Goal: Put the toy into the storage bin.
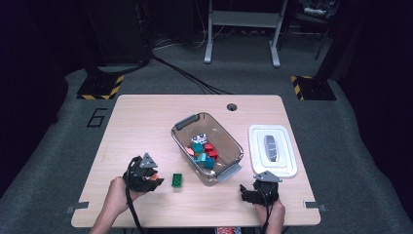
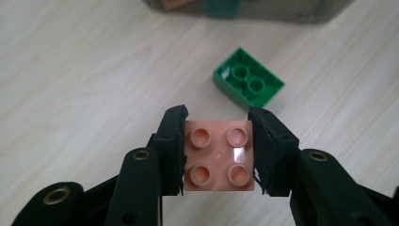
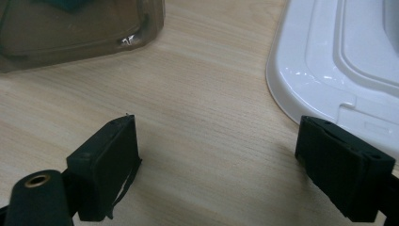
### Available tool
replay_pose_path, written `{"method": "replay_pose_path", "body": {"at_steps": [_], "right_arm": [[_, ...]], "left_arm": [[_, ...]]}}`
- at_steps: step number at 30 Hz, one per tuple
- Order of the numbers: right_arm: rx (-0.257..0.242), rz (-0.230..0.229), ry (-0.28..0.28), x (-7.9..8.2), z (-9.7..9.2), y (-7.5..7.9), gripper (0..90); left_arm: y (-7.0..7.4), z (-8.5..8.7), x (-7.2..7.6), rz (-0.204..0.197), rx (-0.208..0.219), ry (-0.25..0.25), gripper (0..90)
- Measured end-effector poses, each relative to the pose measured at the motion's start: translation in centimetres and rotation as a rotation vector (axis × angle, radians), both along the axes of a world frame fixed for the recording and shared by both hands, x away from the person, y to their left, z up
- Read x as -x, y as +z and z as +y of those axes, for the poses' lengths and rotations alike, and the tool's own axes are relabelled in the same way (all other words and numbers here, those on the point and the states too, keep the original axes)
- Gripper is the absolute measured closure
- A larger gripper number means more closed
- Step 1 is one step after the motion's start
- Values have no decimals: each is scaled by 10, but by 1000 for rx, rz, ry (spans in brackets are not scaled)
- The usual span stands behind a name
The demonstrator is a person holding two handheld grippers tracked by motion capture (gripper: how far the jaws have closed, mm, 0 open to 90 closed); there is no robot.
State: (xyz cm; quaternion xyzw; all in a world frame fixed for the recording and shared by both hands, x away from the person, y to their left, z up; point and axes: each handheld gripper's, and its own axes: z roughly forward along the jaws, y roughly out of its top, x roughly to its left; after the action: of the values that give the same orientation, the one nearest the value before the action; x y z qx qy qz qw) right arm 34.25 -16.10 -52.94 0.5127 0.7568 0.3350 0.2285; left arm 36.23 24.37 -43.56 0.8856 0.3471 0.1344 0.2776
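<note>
My left gripper (image 2: pixel 217 155) is shut on a salmon-pink four-stud brick (image 2: pixel 219 157), held a little above the table with its studs facing the camera. In the high view that left gripper (image 1: pixel 155 179) sits near the table's front left, the pink brick (image 1: pixel 157 181) at its tip. A green brick (image 2: pixel 248 78) lies upside down on the wood just beyond it; the high view shows this green brick (image 1: pixel 177 181) to the gripper's right. My right gripper (image 3: pixel 219 155) stands open over bare wood, and the high view places it (image 1: pixel 246 191) at the front right.
A clear plastic bin (image 1: pixel 225 132) with grey handles holds several teal and red bricks mid-table. Its white lid (image 1: pixel 286 146) lies flat to the right, close to my right gripper; the lid's rim (image 3: pixel 301 80) and the bin's corner (image 3: pixel 84 37) are ahead of the jaws.
</note>
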Motion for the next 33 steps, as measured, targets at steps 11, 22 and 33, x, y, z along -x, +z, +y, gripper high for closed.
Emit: {"method": "replay_pose_path", "body": {"at_steps": [11,22,33], "right_arm": [[-1,0,-1,0,0,0,129],[0,0,0,0,0,0,128],[0,0,0,0,0,0,129]], "left_arm": [[33,-7,-21,-55,15,-11,590],[68,-22,-42,-107,12,-30,589],[90,-46,-63,-124,34,-66,589]]}}
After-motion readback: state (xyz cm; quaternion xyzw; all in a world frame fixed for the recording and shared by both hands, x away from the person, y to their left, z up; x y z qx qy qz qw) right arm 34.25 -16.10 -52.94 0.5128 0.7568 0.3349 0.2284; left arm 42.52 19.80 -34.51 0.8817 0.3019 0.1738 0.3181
